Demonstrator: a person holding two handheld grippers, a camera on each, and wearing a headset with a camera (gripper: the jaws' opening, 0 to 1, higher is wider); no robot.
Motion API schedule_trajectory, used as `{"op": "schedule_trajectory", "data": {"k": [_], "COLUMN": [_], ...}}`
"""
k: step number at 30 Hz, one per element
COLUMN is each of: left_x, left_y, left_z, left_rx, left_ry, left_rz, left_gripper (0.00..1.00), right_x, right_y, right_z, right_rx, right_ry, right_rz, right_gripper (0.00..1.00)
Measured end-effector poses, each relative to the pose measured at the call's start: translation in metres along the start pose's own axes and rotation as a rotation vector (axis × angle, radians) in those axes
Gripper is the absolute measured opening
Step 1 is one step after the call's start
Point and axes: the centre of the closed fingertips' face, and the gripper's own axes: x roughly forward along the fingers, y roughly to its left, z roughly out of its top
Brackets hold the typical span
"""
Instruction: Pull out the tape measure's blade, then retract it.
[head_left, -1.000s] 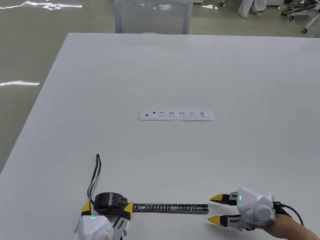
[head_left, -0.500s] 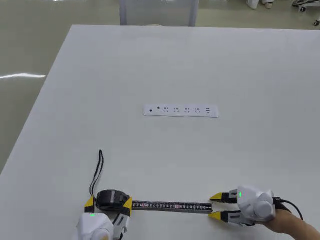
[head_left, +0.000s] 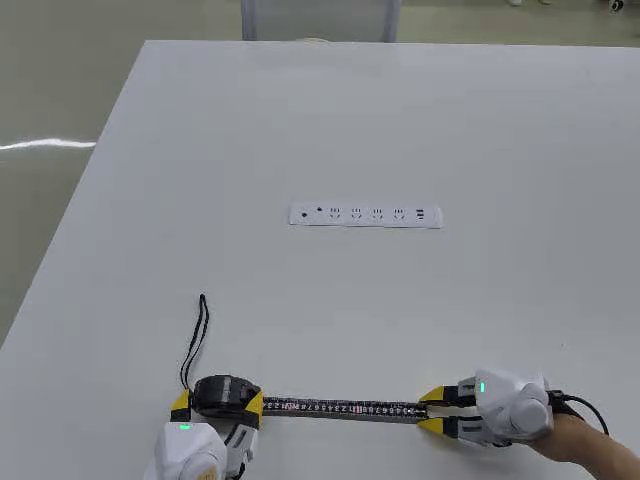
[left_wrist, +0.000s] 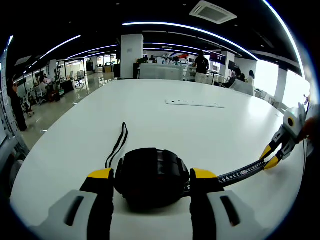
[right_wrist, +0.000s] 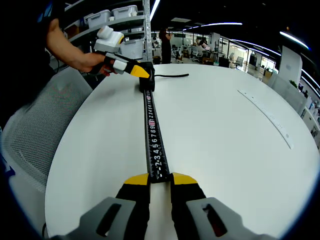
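Blade (head_left: 340, 408) lies partly pulled out along the table's (head_left: 400, 120) near edge. The right gripper (head_left: 431, 411) is closed on what seems to be its tip, and the left gripper (head_left: 217, 405) clamps the tape measure (head_left: 222, 394). Retracting is not yet done.

You have one round black tape measure (head_left: 222, 394), one flat white power strip (head_left: 365, 215), perhaps five-socketed, and two yellow-tipped grippers, left gripper (head_left: 218, 405) and right gripper (head_left: 432, 411).

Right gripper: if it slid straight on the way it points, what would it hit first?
The right gripper, shut on the blade, points along it. Straight on, it would probably meet the tape measure case first, held in the left gripper.
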Motion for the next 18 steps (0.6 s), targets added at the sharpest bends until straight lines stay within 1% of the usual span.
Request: {"op": "schedule_trajectory", "data": {"k": [12,18], "left_x": [0.0013,0.0029], "left_y": [0.0003,0.0003], "left_z": [-0.002,-0.0053], "left_rx": [-0.001,0.004], "left_ry": [0.0,0.011], "left_rz": [0.016,0.03], "left_gripper": [0.59,0.6], "right_x": [0.0002,-0.0004], "right_y": [0.0001,0.0009], "right_z": [-0.0016,-0.0005], "right_rx": [0.002,-0.002], "right_ry": [0.015,0.021], "right_rz": [0.003,0.001], "right_gripper": [0.13,0.13]}}
